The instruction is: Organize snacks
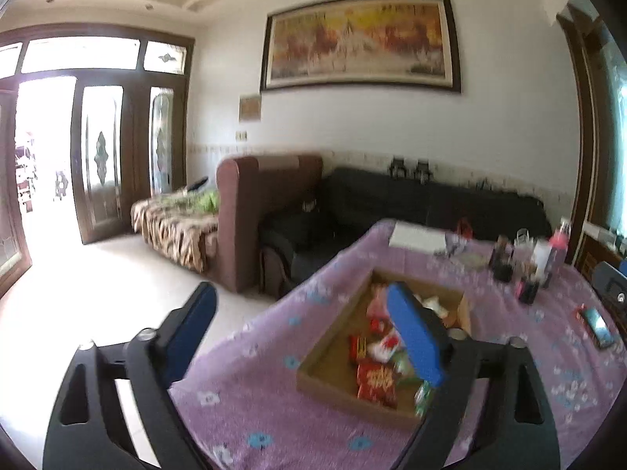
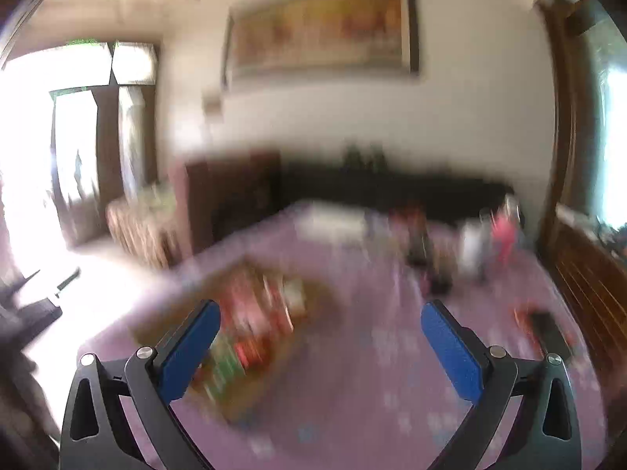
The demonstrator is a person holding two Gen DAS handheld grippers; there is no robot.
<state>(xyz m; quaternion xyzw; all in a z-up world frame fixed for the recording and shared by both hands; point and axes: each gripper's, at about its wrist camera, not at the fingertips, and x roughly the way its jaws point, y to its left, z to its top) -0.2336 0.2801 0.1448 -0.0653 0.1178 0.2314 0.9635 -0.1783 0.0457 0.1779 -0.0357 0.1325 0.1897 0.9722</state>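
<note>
Living room w/ dark sofa (image 1: 411,199); tabletop (image 1: 254,391) under purple floral cloth. Cardboard tray (image 1: 333,376) sat mid-tabletop, holding red, white and green snack packets (image 1: 376,382). Right view heavily blurred; packet labels unreadable. Left gripper (image 1: 309,337) and right gripper (image 2: 321,348): jaws wide apart, holding nothing.

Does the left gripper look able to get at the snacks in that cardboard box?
Probably yes. The left gripper is open and empty, the cardboard box has no lid, and the snacks lie uncovered just ahead.

No legible text, red snack packets (image 1: 375,382) print too blurred
</note>
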